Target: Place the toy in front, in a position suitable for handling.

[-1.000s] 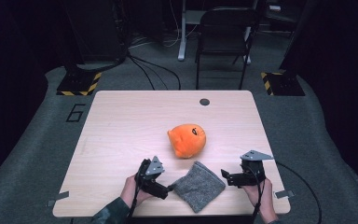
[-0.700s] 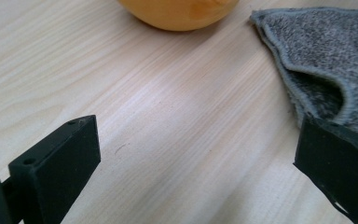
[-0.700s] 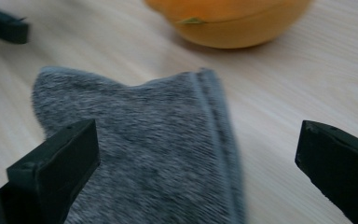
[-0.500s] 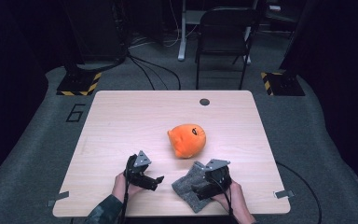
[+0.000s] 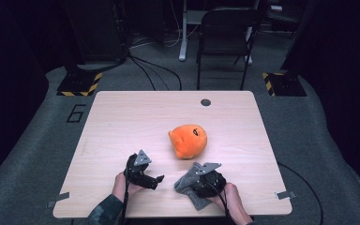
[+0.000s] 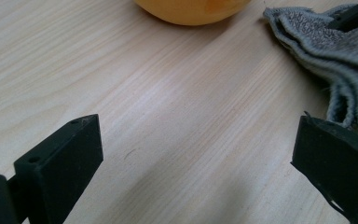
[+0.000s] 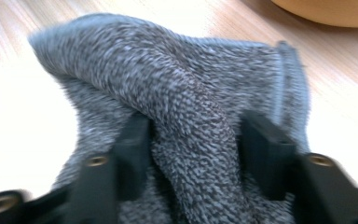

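**Right fingers gathering the grey cloth at the near edge**

High view: we see the grey cloth (image 5: 193,187) by the bench's (image 5: 122,122) near edge, right of its middle, under the right gripper (image 5: 202,180). The left gripper (image 5: 155,180) sits just beside it, to the left; the orange plush toy (image 5: 188,140) lies just behind.

Left gripper view: fingers spread, nothing between; the cloth's edge lies ahead and to the right.

Right gripper view: fingers have just been closing and pinch a raised fold of cloth, its ridge running straight away from them.
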### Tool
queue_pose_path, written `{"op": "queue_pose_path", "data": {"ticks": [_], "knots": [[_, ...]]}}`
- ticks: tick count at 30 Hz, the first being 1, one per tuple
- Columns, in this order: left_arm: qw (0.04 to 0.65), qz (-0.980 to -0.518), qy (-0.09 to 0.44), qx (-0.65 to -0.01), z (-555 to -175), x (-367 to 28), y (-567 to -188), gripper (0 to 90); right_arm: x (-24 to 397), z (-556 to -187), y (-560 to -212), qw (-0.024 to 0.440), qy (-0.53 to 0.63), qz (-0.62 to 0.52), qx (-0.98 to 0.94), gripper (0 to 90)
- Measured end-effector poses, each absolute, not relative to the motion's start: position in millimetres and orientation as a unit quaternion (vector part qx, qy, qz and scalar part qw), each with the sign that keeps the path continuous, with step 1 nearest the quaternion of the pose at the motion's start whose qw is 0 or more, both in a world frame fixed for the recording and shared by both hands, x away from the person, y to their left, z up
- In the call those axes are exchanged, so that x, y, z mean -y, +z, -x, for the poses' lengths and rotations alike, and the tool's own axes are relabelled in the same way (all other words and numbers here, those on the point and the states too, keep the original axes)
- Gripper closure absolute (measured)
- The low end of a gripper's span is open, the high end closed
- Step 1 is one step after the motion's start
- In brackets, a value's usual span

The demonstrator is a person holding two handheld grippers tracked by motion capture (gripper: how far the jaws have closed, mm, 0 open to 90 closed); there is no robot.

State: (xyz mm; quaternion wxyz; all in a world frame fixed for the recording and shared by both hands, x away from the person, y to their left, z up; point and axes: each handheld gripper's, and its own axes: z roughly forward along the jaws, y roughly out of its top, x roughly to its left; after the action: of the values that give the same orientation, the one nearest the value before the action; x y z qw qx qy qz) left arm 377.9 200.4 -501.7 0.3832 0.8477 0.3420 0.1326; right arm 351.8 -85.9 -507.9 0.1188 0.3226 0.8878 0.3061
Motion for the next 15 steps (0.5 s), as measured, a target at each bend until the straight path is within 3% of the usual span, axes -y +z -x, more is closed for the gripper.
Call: {"op": "queue_pose_path", "data": {"ticks": [2,5,15], "knots": [[0.384,-0.847,0.134,-0.343,-377.8,-200.0,-502.0,5.0,88.1,-351.6,-506.9,0.119,0.306,-0.320,-0.889,64.3],[0.385,-0.847,0.134,-0.342,-378.9,-199.7,-503.1,5.5,88.2,-350.3,-506.8,0.120,0.307,-0.322,-0.888,71.9],[0.390,-0.842,0.137,-0.347,-380.9,-201.5,-502.9,3.9,91.9,-347.6,-501.3,0.126,0.318,-0.327,-0.881,75.7]]}}
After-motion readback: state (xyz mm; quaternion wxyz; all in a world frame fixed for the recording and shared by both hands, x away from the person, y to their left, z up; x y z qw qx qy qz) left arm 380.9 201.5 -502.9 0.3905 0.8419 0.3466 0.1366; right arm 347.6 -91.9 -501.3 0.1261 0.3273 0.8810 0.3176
